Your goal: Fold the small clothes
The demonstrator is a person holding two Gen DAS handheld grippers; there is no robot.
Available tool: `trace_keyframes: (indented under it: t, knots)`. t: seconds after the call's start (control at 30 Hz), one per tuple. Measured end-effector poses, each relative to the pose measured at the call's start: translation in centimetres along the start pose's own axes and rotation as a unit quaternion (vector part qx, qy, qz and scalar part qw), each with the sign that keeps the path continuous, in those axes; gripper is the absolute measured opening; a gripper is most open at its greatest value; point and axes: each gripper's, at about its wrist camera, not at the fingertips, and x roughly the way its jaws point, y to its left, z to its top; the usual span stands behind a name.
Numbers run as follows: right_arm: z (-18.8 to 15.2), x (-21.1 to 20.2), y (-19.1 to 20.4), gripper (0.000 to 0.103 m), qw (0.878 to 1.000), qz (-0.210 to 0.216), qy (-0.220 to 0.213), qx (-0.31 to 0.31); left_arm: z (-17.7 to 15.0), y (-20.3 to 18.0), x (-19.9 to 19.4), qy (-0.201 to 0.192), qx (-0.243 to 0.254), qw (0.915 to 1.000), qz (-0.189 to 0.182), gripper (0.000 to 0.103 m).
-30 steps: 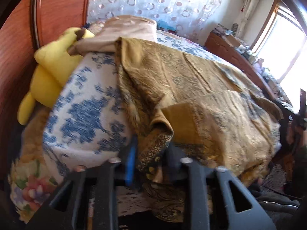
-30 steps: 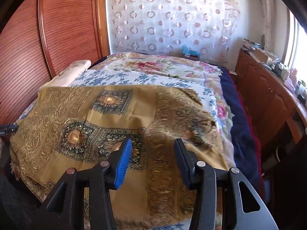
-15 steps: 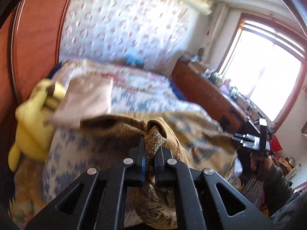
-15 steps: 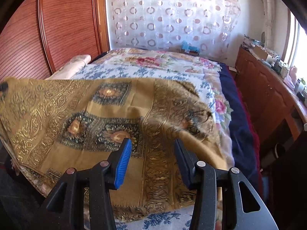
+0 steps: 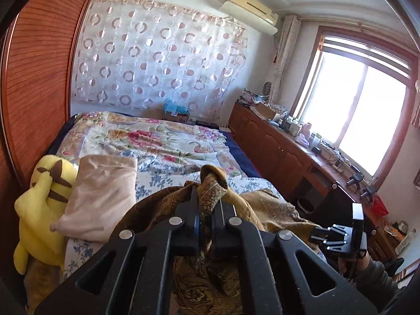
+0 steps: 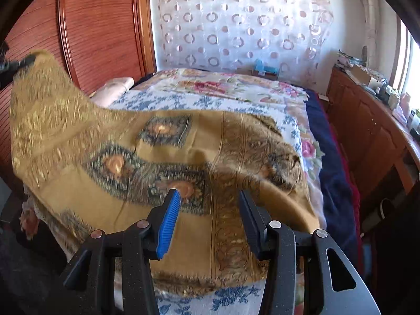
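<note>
Holding a corner of the golden patterned cloth (image 5: pixel 212 181) pinched shut in my left tool (image 5: pixel 206 220), raised off the bed (image 6: pixel 236 86), I see my right tool (image 6: pixel 208 210) spread wide and empty, above the cloth's near edge, the closer one.
</note>
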Motion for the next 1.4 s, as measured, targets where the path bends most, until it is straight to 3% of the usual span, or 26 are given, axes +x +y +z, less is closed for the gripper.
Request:
trace_keyframes:
  t: [0.3, 0.57, 0.83, 1.0, 1.1, 1.23, 1.4]
  knots:
    - [0.0, -3.2, -1.5, 0.048, 1.0, -0.017, -0.011, 0.009, 2.6, -4.5, 2.0, -0.006, 0.047, 0.9987, -0.017, 0.006]
    - [-1.1, -4.6, -3.2, 0.048, 0.999, -0.027, -0.028, 0.035, 2.4, -10.2, 7.4, 0.026, 0.088, 0.9944, -0.054, 0.006]
    - [-1.7, -4.8, -4.3, 0.048, 0.997, -0.047, -0.043, 0.053, 1.1, -18.4, 15.1, 0.076, 0.136, 0.9808, -0.117, 0.006]
    - [-2.2, -5.5, -5.1, 0.048, 0.995, -0.053, -0.053, 0.071, 0.5, -25.1, 17.5, 0.104, 0.181, 0.9642, -0.164, 0.007]
    - [-2.8, -5.4, -5.4, 0.048, 0.994, -0.056, -0.049, 0.077, -0.9, -27.1, 18.7, 0.136, 0.204, 0.9543, -0.171, 0.016]
    - [-3.1, -5.3, -5.3, 0.048, 0.994, -0.055, -0.047, 0.083, -2.3, -27.3, 18.8, 0.148, 0.22, 0.95, -0.165, 0.045]
    - [-2.6, -5.3, -5.5, 0.048, 0.994, -0.051, -0.05, 0.087, -2.5, -25.6, 18.4, 0.156, 0.226, 0.95, -0.149, 0.048]
